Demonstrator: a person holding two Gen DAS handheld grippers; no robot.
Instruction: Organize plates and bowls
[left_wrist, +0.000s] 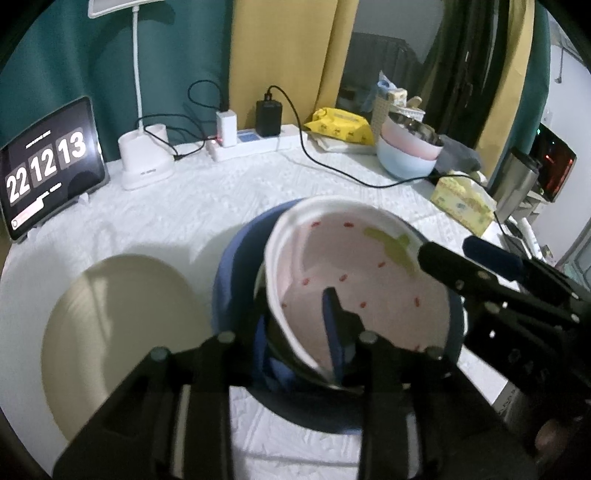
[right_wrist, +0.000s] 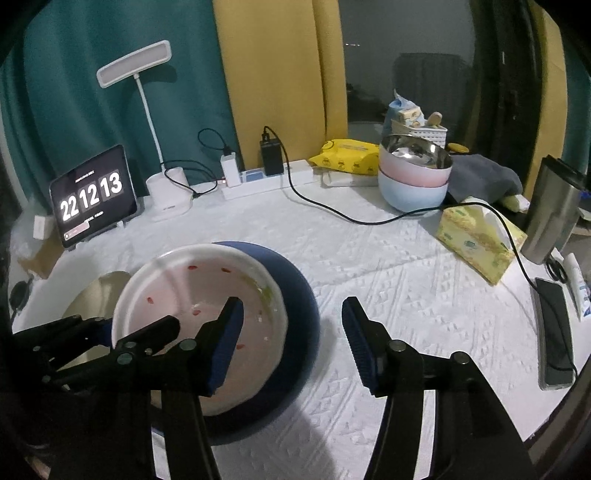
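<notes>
A white plate with red dots (left_wrist: 354, 280) (right_wrist: 207, 291) lies tilted on a dark blue plate (left_wrist: 236, 277) (right_wrist: 295, 295). My left gripper (left_wrist: 295, 317) (right_wrist: 122, 325) straddles the near rim, one pad inside the plate and one under it, and I see a gap at the rim, so it is open. My right gripper (right_wrist: 291, 317) (left_wrist: 450, 249) stands wide open, with its left pad over the plate, its right pad over the cloth, and nothing held. To the left lies a beige plate (left_wrist: 122, 332) (right_wrist: 99, 291). At the back right, a steel bowl sits in a pink and a light blue bowl (left_wrist: 406, 155) (right_wrist: 413, 181).
A tablet clock (right_wrist: 92, 199), a lamp (right_wrist: 166, 195) and a power strip (right_wrist: 266, 181) line the back. A black cable (right_wrist: 351, 219) crosses the white cloth to a phone (right_wrist: 554, 332). A tissue box (right_wrist: 476, 236) and a steel tumbler (right_wrist: 550, 214) stand on the right.
</notes>
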